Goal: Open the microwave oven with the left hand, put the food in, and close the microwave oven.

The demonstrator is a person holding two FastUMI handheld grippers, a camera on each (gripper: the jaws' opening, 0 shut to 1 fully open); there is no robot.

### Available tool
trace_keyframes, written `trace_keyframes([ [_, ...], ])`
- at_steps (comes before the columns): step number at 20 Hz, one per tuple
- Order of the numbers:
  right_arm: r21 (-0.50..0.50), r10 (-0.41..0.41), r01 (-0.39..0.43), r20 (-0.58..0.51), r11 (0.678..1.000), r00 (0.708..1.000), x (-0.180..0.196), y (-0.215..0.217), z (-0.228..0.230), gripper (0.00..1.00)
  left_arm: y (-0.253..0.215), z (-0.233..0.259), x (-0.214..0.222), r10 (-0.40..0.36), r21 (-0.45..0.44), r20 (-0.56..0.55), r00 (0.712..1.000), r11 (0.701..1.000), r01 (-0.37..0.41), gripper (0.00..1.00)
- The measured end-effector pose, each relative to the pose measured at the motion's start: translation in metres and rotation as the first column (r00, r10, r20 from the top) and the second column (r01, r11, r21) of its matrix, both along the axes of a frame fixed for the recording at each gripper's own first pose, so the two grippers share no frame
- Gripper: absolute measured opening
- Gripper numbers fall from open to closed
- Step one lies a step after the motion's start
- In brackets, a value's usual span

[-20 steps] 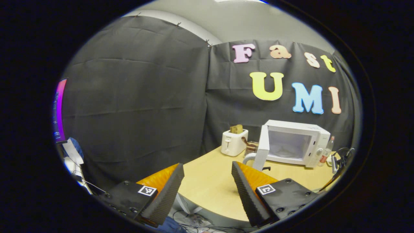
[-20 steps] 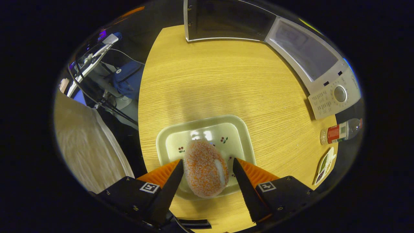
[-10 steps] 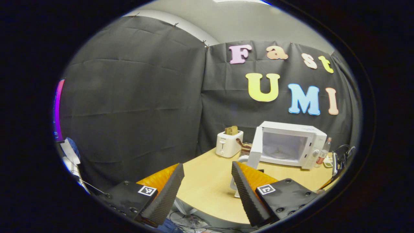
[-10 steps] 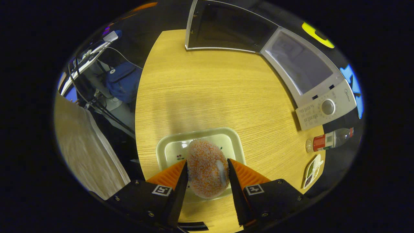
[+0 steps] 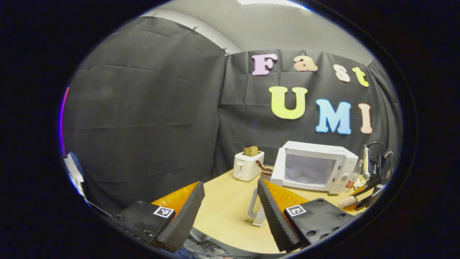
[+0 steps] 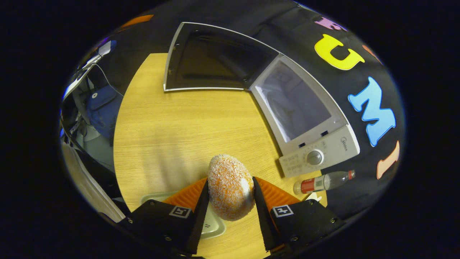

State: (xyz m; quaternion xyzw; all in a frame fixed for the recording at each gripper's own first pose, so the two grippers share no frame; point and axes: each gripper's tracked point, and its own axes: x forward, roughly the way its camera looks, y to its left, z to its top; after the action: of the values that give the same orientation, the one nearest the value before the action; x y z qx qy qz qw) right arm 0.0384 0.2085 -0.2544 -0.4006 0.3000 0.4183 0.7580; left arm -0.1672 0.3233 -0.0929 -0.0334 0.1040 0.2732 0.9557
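In the right gripper view, my right gripper (image 6: 230, 181) is shut on an oval, orange-and-white crumbed piece of food (image 6: 230, 192), held above the wooden table (image 6: 172, 133). The cream plate (image 6: 212, 223) peeks out below, between the fingers. Ahead stands the white microwave (image 6: 316, 154) with its door (image 6: 212, 61) swung wide and the cavity (image 6: 293, 104) showing. In the left gripper view, my left gripper (image 5: 230, 184) is open and holds nothing, well back from the microwave (image 5: 312, 169). At that view's right edge the other gripper (image 5: 373, 174) carries the food (image 5: 346, 202).
A white toaster (image 5: 247, 165) with toast stands left of the microwave. A small white stand-like object (image 5: 254, 210) sits on the table near my left fingers. A bottle with a red label (image 6: 323, 181) lies beside the microwave's control panel. A blue bag (image 6: 100, 108) is off the table's edge.
My right gripper shut on the food and lifted it off the plate, tilting toward the microwave. The left gripper stayed open and drew back; the microwave looks smaller.
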Motion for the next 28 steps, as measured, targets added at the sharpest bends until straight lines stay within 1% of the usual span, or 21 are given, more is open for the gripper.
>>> trace_keyframes([
  [3,0.012,-0.02,0.019,0.127,1.0,0.992,0.039,0.02,0.016,0.67,0.006,-0.006,-0.002,0.009,-0.004,-0.015,1.0,1.0,-0.01,0.96],
  [5,0.028,-0.034,0.029,0.179,0.999,0.983,0.057,0.036,0.019,0.67,0.012,-0.006,-0.008,0.024,-0.005,-0.02,1.0,1.0,-0.024,0.97],
  [7,0.038,-0.049,0.041,0.237,0.998,0.97,0.077,0.05,0.023,0.67,0.019,-0.009,-0.013,0.043,-0.005,-0.027,0.999,0.999,-0.043,0.96],
  [8,0.05,-0.062,0.05,0.253,0.997,0.965,0.085,0.057,0.026,0.67,0.023,-0.009,-0.016,0.056,-0.005,-0.031,0.998,0.998,-0.056,0.98],
  [11,0.093,-0.113,0.09,0.274,0.992,0.955,0.11,0.073,0.026,0.67,0.033,-0.004,-0.028,0.095,0.003,-0.031,0.995,0.995,-0.095,0.96],
  [12,0.104,-0.124,0.098,0.288,0.99,0.949,0.121,0.078,0.028,0.67,0.037,-0.004,-0.032,0.109,0.006,-0.032,0.994,0.994,-0.109,0.98],
  [15,0.136,-0.147,0.105,0.349,0.985,0.925,0.149,0.093,0.037,0.67,0.044,-0.005,-0.045,0.148,0.011,-0.046,0.988,0.989,-0.148,0.97],
  [18,0.138,-0.133,0.083,0.408,0.987,0.903,0.172,0.113,0.035,0.67,0.047,-0.007,-0.055,0.183,0.013,-0.064,0.981,0.983,-0.183,0.98],
  [21,0.117,-0.108,0.062,0.439,0.991,0.892,0.193,0.131,0.015,0.67,0.046,-0.006,-0.063,0.212,0.023,-0.077,0.974,0.977,-0.211,0.98],
  [23,0.091,-0.094,0.06,0.445,0.994,0.89,0.205,0.137,-0.003,0.67,0.044,-0.003,-0.067,0.232,0.039,-0.087,0.969,0.973,-0.229,0.98],
  [26,0.059,-0.082,0.061,0.487,0.996,0.869,0.227,0.142,-0.02,0.67,0.04,0.002,-0.077,0.27,0.064,-0.098,0.958,0.962,-0.265,0.98],
  [28,0.041,-0.076,0.064,0.503,0.997,0.861,0.239,0.145,-0.031,0.67,0.035,-0.002,-0.084,0.299,0.063,-0.11,0.948,0.954,-0.293,0.98],
])
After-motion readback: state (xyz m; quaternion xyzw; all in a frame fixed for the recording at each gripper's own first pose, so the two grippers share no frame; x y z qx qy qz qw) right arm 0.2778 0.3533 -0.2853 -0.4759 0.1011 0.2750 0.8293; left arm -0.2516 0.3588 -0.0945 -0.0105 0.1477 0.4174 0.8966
